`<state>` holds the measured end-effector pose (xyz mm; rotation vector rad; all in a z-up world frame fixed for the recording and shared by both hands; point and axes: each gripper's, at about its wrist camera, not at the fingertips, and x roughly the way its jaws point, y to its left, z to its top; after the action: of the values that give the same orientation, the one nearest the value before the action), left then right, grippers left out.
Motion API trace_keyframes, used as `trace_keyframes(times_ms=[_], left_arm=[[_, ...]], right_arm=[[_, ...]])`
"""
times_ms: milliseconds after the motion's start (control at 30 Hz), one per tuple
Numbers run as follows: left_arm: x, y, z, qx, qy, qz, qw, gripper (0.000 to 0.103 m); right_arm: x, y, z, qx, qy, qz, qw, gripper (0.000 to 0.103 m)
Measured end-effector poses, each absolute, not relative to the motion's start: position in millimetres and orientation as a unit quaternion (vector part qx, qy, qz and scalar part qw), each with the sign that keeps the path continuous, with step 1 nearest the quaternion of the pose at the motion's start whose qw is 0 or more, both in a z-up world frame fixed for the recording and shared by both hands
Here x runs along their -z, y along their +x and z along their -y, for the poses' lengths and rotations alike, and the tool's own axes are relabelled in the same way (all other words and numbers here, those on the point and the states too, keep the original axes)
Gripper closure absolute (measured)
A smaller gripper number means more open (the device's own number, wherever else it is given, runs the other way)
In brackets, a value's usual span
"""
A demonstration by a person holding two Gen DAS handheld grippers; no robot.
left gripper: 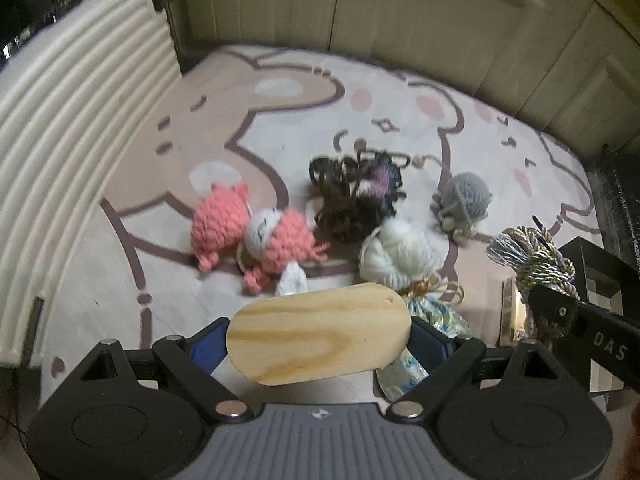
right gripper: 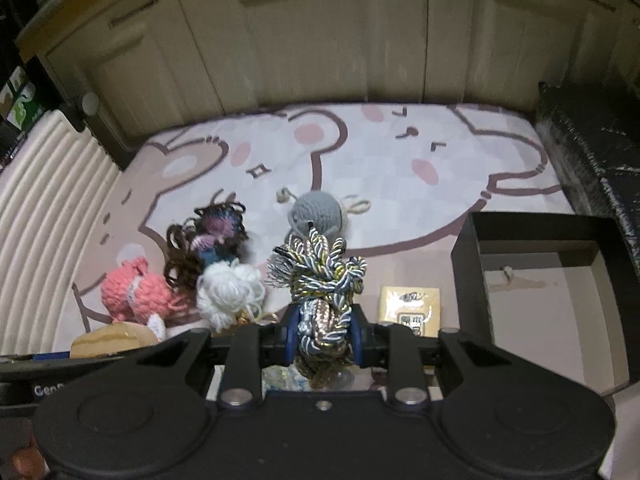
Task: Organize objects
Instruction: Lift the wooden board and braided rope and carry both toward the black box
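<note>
My left gripper is shut on a flat oval piece of pale wood, which spans the gap between its blue pads and is held above the rug. My right gripper is shut on a bundle of twisted silver, gold and blue cord that sticks up from its jaws. In the left wrist view the same cord bundle shows at the right edge. On the rug lie pink crochet toys, dark brown yarn, white yarn, a grey knitted ball and a patterned pouch.
An open black box stands on the right, almost bare inside. A small yellow packet lies beside it. A white ribbed cushion borders the cartoon rug on the left. Cupboard doors close off the back.
</note>
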<state>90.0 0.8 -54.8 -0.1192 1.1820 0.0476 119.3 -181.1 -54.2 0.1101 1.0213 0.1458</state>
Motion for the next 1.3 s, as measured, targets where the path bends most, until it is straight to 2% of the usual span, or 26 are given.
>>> trace_keyframes(times_ms=[567,1300], left_arm=[[8.6,73.5,0.1,-0.036,-0.008,-0.479,0.877,0.011],[-22.0,56.9,1.9,-0.02,-0.002,-0.435,0.9,0.011]], right_arm=[[10.7,91.3,190.7,-0.037,0.052,-0.455,0.888,0.076],[-29.5,74.6,193.6,-0.027,0.066,-0.413,0.908,0.076]])
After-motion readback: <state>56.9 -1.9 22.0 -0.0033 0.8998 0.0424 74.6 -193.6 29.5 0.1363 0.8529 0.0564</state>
